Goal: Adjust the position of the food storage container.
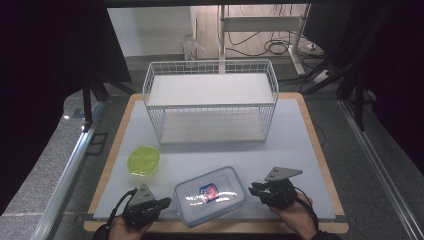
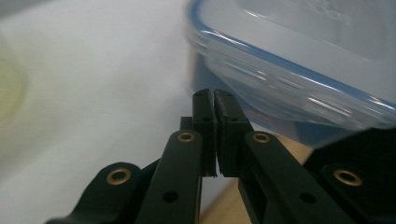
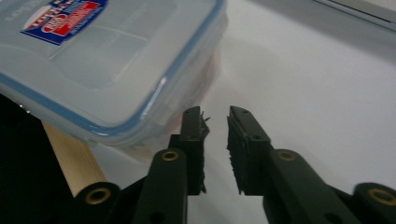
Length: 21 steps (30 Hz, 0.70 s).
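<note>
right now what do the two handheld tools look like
Both are black. The left tool and right tool each carry a grey three-cornered plate on top and trail a black cable. Up close, the jaw links have brass-coloured rivets and dark pads.

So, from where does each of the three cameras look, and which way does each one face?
High view: above the person's side, facing forward and down on the table; both hands, left gripper, right gripper.
Left gripper view: rides the left gripper, faces the clear container; shut jaws.
Right gripper view: rides the right gripper; jaws slightly apart.
All share the container.
</note>
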Each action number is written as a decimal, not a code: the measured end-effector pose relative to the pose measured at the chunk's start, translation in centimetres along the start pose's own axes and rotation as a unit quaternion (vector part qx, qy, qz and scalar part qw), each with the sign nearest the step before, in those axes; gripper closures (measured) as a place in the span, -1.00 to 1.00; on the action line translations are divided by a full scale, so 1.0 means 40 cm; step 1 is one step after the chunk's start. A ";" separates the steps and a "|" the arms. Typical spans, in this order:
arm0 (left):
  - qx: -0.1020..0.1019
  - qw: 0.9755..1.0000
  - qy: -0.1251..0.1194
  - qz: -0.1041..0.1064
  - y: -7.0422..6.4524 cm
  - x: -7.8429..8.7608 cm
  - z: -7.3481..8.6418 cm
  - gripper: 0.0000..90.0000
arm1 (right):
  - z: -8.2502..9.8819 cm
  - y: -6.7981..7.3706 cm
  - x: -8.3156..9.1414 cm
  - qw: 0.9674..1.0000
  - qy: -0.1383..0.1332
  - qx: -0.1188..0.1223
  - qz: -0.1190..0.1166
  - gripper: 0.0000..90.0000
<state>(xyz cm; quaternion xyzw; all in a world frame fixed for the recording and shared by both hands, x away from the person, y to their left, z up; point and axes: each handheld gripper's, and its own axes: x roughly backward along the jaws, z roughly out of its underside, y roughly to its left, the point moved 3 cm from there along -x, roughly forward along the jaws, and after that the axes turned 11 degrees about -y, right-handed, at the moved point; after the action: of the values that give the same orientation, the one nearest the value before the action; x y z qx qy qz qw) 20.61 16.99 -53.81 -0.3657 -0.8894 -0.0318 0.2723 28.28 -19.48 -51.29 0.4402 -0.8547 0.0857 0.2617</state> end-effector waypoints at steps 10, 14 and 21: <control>0.012 1.000 0.002 0.001 -0.008 -0.020 -0.005 1.00 | -0.007 0.020 -0.012 1.000 -0.004 0.015 -0.011 0.94; 0.011 1.000 0.002 -0.017 -0.003 -0.033 -0.017 1.00 | -0.011 0.023 -0.011 1.000 -0.007 0.016 -0.010 1.00; 0.011 0.999 0.003 -0.032 0.014 -0.060 -0.037 1.00 | -0.013 0.017 -0.007 1.000 -0.013 0.009 -0.007 1.00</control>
<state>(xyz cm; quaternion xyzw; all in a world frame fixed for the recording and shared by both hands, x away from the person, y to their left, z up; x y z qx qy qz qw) 23.07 15.50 -53.83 -0.3339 -0.9002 -0.0315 0.2777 28.06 -18.65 -50.95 0.4493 -0.8542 0.0856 0.2472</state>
